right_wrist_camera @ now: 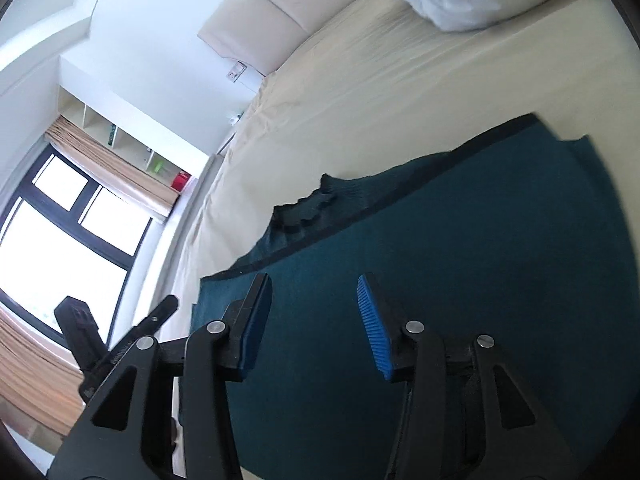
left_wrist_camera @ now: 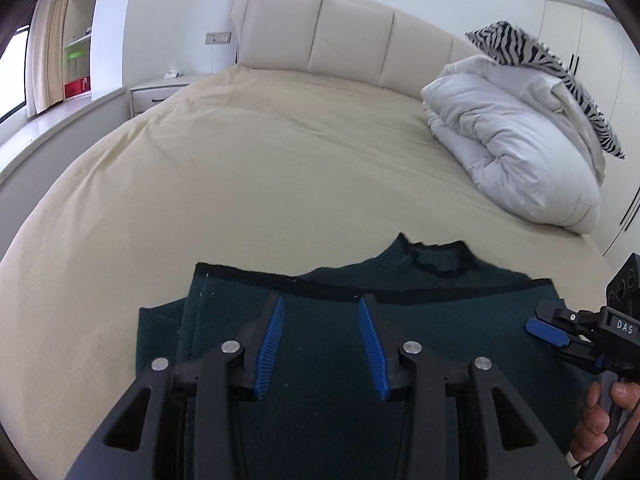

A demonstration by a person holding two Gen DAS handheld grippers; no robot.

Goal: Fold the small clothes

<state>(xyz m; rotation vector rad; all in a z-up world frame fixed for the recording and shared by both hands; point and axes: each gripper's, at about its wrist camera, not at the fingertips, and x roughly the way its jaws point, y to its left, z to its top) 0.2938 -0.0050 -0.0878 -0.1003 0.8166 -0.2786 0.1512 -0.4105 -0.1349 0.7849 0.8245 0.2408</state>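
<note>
A dark teal knit garment (left_wrist_camera: 400, 320) with a black-trimmed hem lies folded on the cream bed sheet (left_wrist_camera: 240, 184), its frilled collar (left_wrist_camera: 438, 260) sticking out beyond the folded-over hem. My left gripper (left_wrist_camera: 322, 304) hovers over the garment, jaws apart, blue pads bare, nothing between them. My right gripper (right_wrist_camera: 314, 280) is over the same garment (right_wrist_camera: 460, 248) and stands open with nothing between its pads. In the left wrist view the right gripper (left_wrist_camera: 538, 322) shows at the garment's right edge, held by a hand (left_wrist_camera: 604, 412). In the right wrist view the left gripper's (right_wrist_camera: 172, 302) black body shows at lower left.
A rolled white duvet (left_wrist_camera: 516, 140) with a zebra-print cloth (left_wrist_camera: 536, 56) on it lies at the bed's far right, near the padded headboard (left_wrist_camera: 340, 36). A nightstand (left_wrist_camera: 160, 92), a windowsill and shelves are to the left. A window (right_wrist_camera: 68, 220) with curtains shows beyond the bed.
</note>
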